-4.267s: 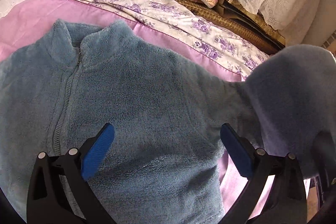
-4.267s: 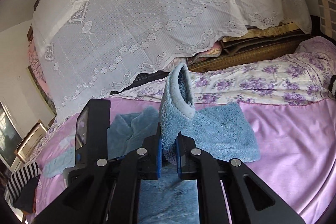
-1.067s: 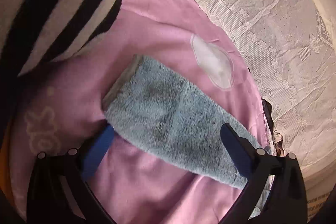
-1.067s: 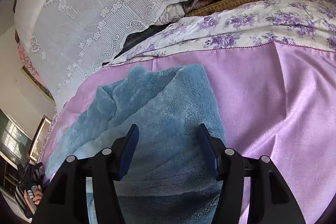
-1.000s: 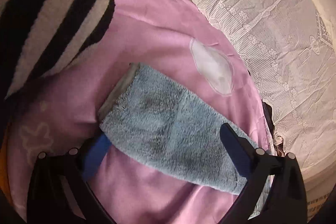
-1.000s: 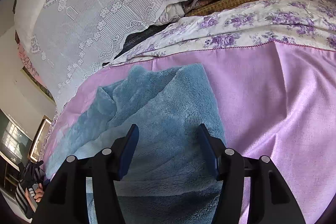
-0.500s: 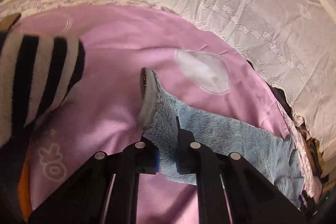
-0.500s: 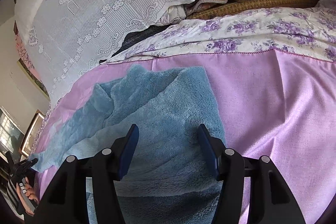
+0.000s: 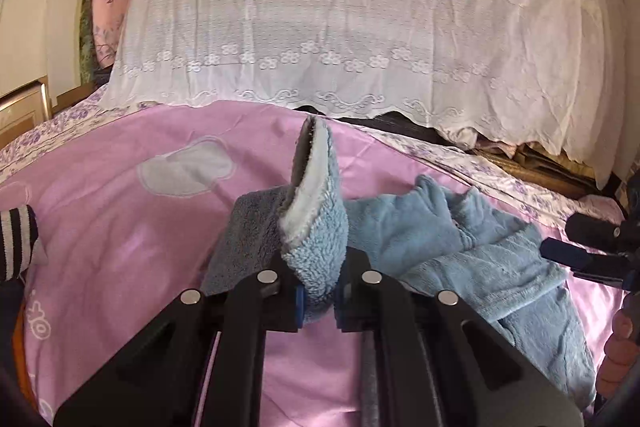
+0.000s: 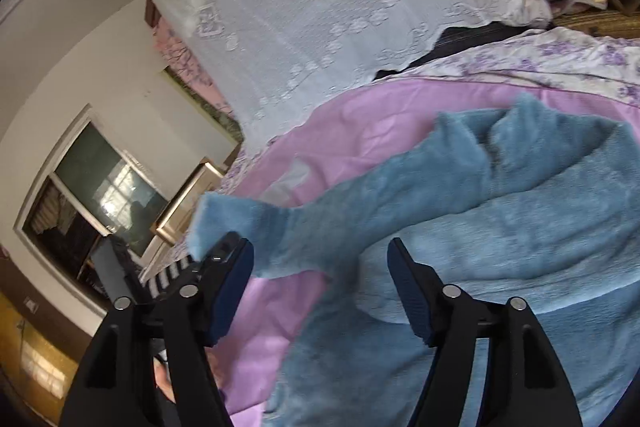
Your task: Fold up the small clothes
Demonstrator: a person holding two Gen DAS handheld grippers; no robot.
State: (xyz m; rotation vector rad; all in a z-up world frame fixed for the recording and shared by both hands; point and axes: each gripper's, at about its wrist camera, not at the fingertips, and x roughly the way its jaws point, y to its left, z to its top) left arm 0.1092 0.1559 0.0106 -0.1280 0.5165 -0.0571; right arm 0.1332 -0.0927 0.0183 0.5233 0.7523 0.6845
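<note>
Fluffy blue fleece sleeve (image 9: 316, 227) pinched by left gripper (image 9: 317, 301); right gripper (image 10: 320, 291) agape.

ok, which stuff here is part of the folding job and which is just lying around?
In the job:
- blue fleece jacket
- its sleeve, pinched in the left gripper
- right gripper, open over the jacket
- pink bedsheet it lies on

Lying about:
- striped garment
- white lace cover
- floral quilt
</note>
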